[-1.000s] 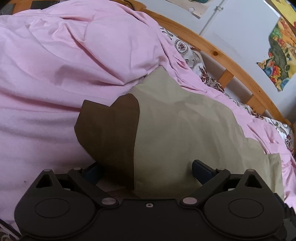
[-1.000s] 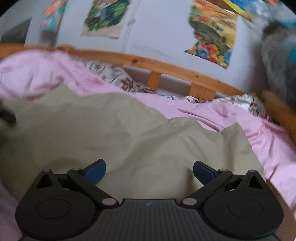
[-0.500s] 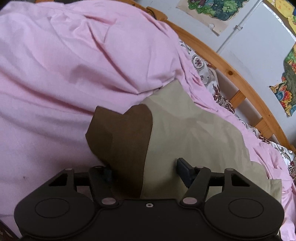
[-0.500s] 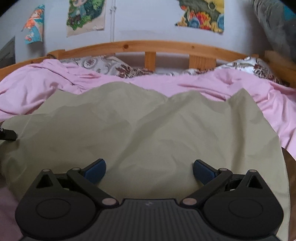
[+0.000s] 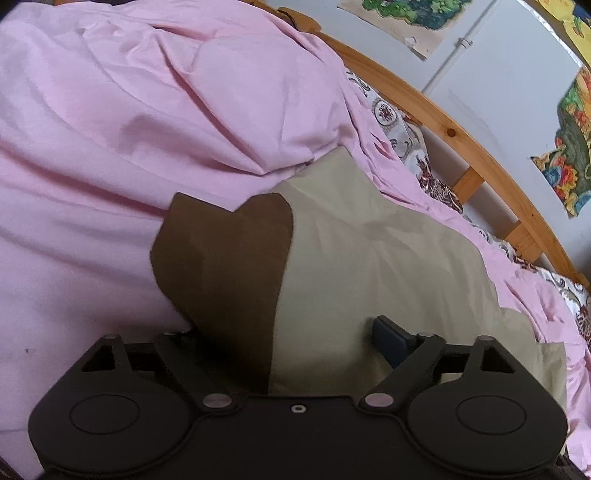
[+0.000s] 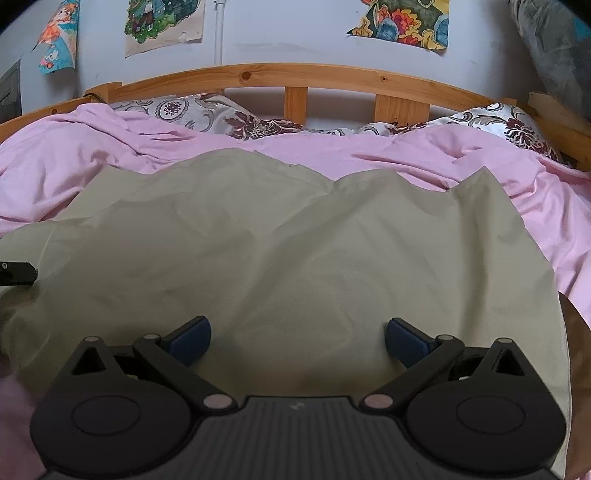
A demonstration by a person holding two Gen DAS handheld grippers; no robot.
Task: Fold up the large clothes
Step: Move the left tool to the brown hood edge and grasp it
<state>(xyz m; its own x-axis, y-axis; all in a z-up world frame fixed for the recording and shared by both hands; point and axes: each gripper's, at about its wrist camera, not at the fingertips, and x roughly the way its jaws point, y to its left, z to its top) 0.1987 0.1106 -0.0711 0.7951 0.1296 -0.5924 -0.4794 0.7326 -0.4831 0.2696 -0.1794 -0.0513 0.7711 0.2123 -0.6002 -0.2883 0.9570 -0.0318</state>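
A large khaki garment [image 6: 280, 258] lies spread on a pink duvet [image 6: 406, 155]. In the left wrist view its edge [image 5: 369, 266] is turned up, and a shaded brown part [image 5: 221, 266] hangs on the left. My left gripper [image 5: 284, 332] stands around this raised edge with fingers apart; the left finger is hidden behind the cloth, the right fingertip [image 5: 388, 332] shows. My right gripper [image 6: 297, 339] is open over the garment's near part, with cloth between its blue pads. The tip of the left gripper [image 6: 18, 273] shows at the left edge of the right wrist view.
A wooden headboard [image 6: 295, 77] runs along the far side of the bed, with patterned pillows [image 6: 207, 114] before it. Posters [image 6: 162, 22] hang on the grey wall. The crumpled pink duvet [image 5: 147, 110] rises to the left of the garment.
The left gripper narrowed half a second ago and now stands wider again around the raised edge. The right wrist view has swung to face the headboard squarely; its gripper stays open.
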